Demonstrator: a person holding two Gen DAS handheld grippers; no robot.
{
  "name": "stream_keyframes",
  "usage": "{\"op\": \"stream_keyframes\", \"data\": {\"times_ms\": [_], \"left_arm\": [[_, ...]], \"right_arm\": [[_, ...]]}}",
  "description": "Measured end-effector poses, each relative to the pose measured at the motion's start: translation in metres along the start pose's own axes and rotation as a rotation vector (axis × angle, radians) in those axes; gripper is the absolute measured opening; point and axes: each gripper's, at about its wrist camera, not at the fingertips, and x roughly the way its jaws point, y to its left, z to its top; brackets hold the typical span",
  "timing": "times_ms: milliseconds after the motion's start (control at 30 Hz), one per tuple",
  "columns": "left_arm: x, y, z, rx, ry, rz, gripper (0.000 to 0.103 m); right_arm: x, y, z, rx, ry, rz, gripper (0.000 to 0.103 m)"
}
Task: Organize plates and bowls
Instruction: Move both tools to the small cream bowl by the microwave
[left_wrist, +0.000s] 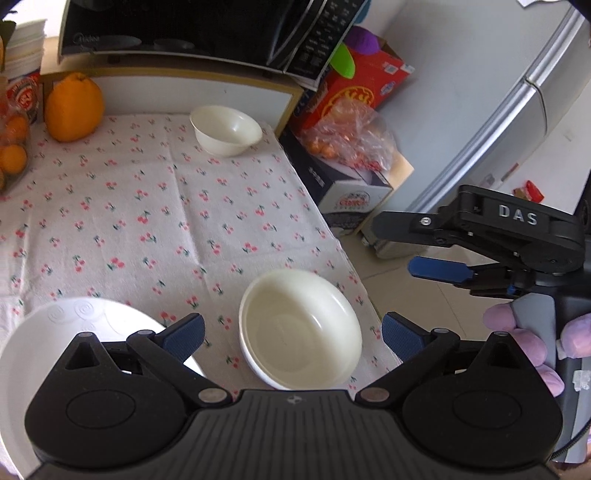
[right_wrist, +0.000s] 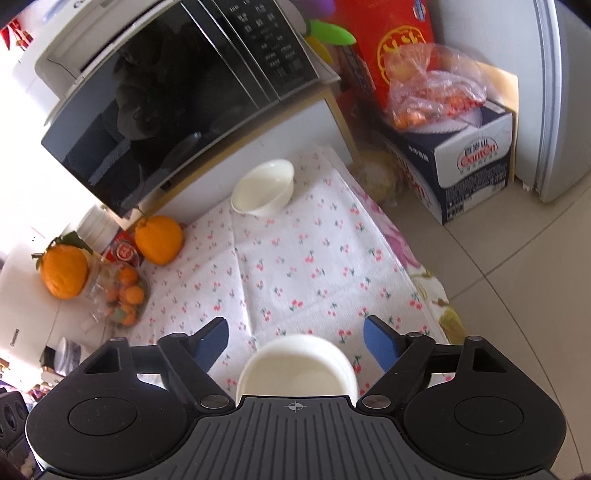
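A cream bowl (left_wrist: 301, 328) sits near the cloth's right front edge, between the open fingers of my left gripper (left_wrist: 293, 338), which hovers above it empty. A white plate (left_wrist: 55, 332) lies at the front left, partly hidden by that gripper. A smaller cream bowl (left_wrist: 226, 130) stands at the back of the cloth, also in the right wrist view (right_wrist: 264, 187). My right gripper (right_wrist: 295, 341) is open and empty above the near bowl (right_wrist: 297, 363). It shows in the left wrist view (left_wrist: 413, 245) off the table's right side.
A cherry-print cloth (left_wrist: 147, 206) covers the table. A microwave (right_wrist: 166, 96) stands on a shelf at the back. Large oranges (left_wrist: 74, 107) and a bag of small ones (right_wrist: 123, 295) are at the left. Boxes (right_wrist: 469, 162) and a fridge (left_wrist: 517, 122) stand on the floor at the right.
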Motion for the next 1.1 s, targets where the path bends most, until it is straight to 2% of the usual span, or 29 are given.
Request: {"op": "stream_keyframes", "data": {"times_ms": [267,500,1100], "left_arm": [[-0.003,0.013,0.024,-0.028,-0.053,0.056,0.102],[0.003,0.022,0.049,0.065,-0.084,0.181,0.102],[0.036,0.06,0.11,0.088,-0.119,0.291,0.102]], "right_arm": [[0.001,0.023,0.022,-0.046,-0.029,0.003,0.086],[0.015,0.043,0.043,-0.09,-0.042,0.014,0.087],[0.089,0.062,0.094,-0.177,0.001,0.056,0.088]]}}
